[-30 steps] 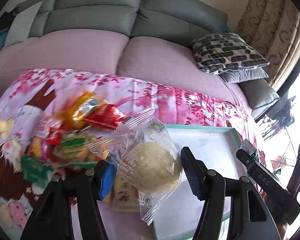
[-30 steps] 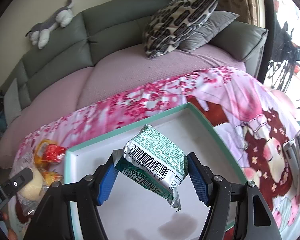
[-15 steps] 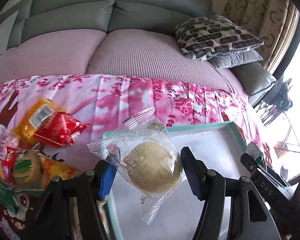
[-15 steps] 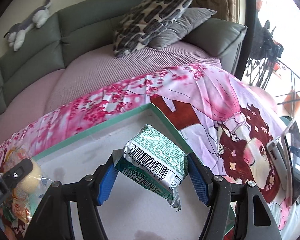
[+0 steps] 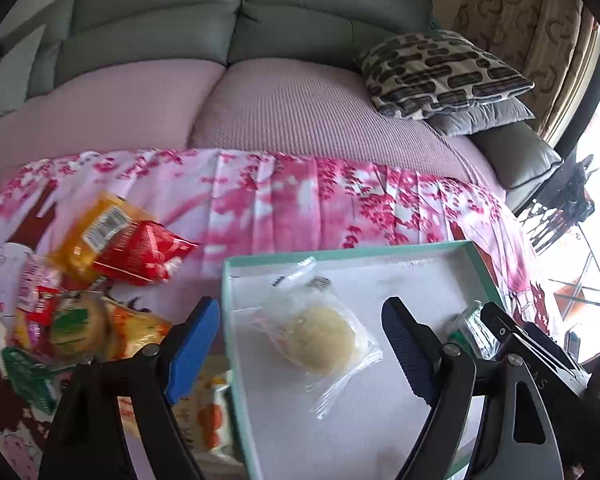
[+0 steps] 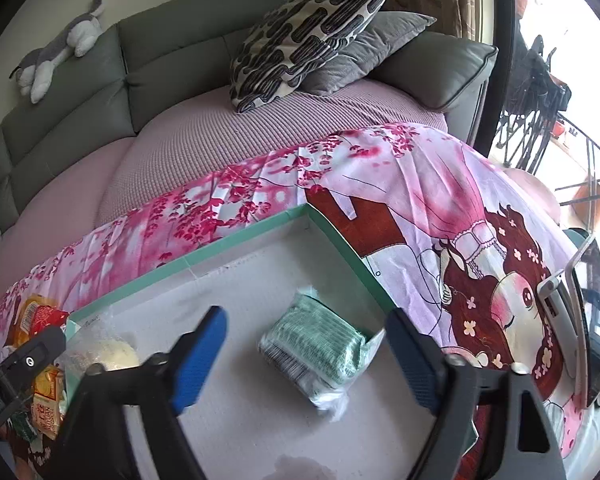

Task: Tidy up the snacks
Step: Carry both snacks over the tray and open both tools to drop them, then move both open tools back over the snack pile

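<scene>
My left gripper is opening, its jaws clear of the clear-wrapped bun lying between them in the teal-rimmed tray. My right gripper is opening too, the green packet loose on the tray floor between its jaws. Only the left view shows the snack pile left of that gripper

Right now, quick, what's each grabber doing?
Left gripper: jaws opening, round pastry dropped in tray.
Right gripper: jaws opening, green packet lies free.
</scene>
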`<action>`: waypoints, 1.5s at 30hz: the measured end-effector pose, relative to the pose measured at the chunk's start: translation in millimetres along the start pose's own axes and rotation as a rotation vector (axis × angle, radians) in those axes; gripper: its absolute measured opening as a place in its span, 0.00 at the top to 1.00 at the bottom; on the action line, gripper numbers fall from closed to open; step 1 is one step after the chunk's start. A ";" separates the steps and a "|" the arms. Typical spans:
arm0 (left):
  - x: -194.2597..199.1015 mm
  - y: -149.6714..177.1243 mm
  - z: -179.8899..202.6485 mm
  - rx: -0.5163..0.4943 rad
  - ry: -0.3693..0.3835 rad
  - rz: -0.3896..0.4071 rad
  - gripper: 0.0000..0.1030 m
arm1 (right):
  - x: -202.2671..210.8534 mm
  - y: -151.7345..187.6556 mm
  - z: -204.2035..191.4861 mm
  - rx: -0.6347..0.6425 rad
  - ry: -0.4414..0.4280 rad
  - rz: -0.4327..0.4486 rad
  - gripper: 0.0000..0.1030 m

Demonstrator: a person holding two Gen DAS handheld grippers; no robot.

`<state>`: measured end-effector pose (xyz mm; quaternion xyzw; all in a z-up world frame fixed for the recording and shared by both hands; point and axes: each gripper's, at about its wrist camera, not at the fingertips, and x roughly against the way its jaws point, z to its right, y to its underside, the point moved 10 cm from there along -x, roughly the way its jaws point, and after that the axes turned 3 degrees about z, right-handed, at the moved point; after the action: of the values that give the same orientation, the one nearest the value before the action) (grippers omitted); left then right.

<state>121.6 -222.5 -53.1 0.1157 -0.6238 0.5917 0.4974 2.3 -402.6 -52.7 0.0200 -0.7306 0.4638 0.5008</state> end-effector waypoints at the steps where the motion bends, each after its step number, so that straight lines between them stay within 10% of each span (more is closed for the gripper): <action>1: 2.5 -0.6 -3.3 -0.002 -0.016 0.005 0.16 | 1.0 -0.5 -1.5 0.003 -0.006 0.003 0.02; 4: 7.2 -0.7 -19.4 0.001 -0.084 0.026 0.02 | 2.9 -1.3 -6.3 0.017 -0.020 0.007 0.00; 13: 14.1 2.1 -70.6 0.002 -0.300 0.080 0.00 | 7.0 -2.2 -15.8 0.049 -0.047 0.033 0.00; 45: 85.3 21.1 -134.4 0.001 -0.433 0.138 0.00 | 50.0 27.5 -94.8 0.088 -0.283 0.036 0.00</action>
<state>130.3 -64.2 -27.8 0.1972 -0.7222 0.5858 0.3105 31.5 -299.1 -26.8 0.0940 -0.7731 0.4968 0.3830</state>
